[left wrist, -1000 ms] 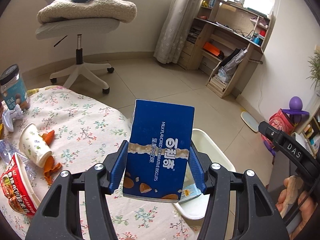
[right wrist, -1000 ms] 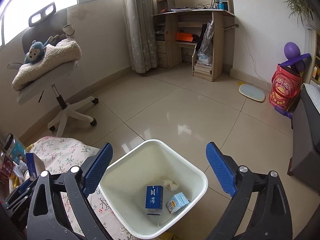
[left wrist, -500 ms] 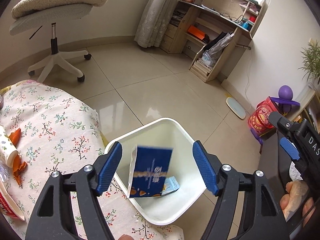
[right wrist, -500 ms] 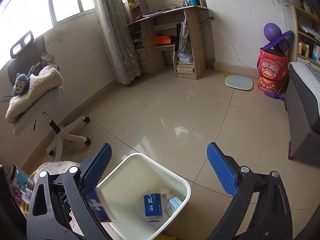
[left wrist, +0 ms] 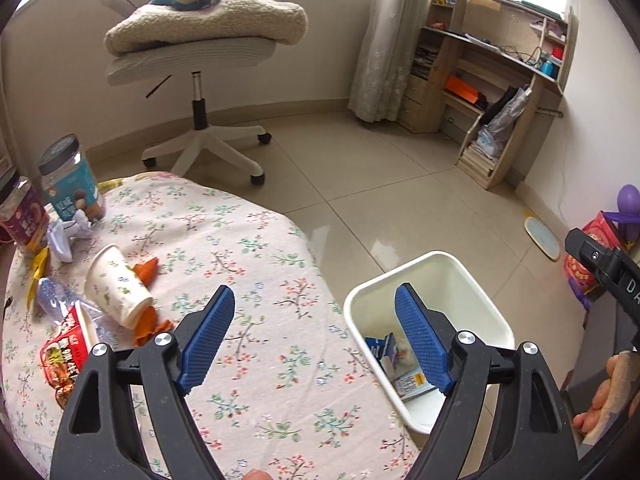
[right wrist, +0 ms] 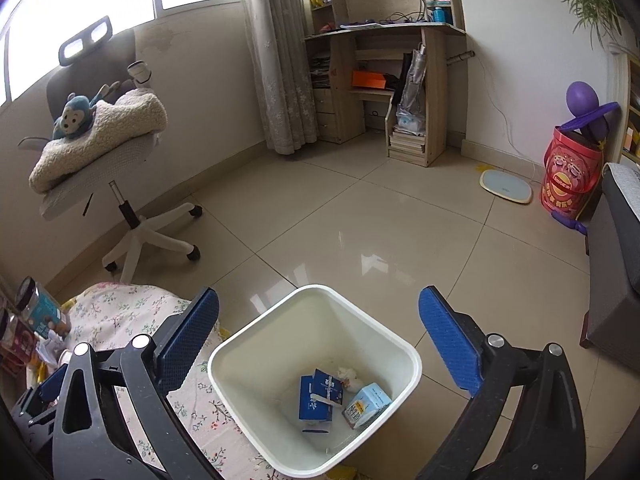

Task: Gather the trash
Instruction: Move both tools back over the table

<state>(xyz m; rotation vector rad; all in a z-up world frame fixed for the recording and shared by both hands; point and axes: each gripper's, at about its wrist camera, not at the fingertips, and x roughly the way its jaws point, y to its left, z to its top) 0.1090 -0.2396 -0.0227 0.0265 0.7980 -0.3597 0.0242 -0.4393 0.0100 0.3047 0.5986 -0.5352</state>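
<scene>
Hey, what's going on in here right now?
Someone is clearing trash off a floral-covered table into a white bin on the floor beside it. Both tools are open and hold nothing: the left hand-held gripper over the table edge, the right hand-held gripper above the bin. Blue boxes lie inside; a tipped paper cup and a noodle cup wait.

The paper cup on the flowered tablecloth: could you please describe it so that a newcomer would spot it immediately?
Start at the table with the flowered cloth and look toward its left side, among the litter there. The paper cup lies tipped on its side beside orange scraps. It is the only white, leaf-printed cup, unlike the red noodle bowl nearer the camera.
</scene>
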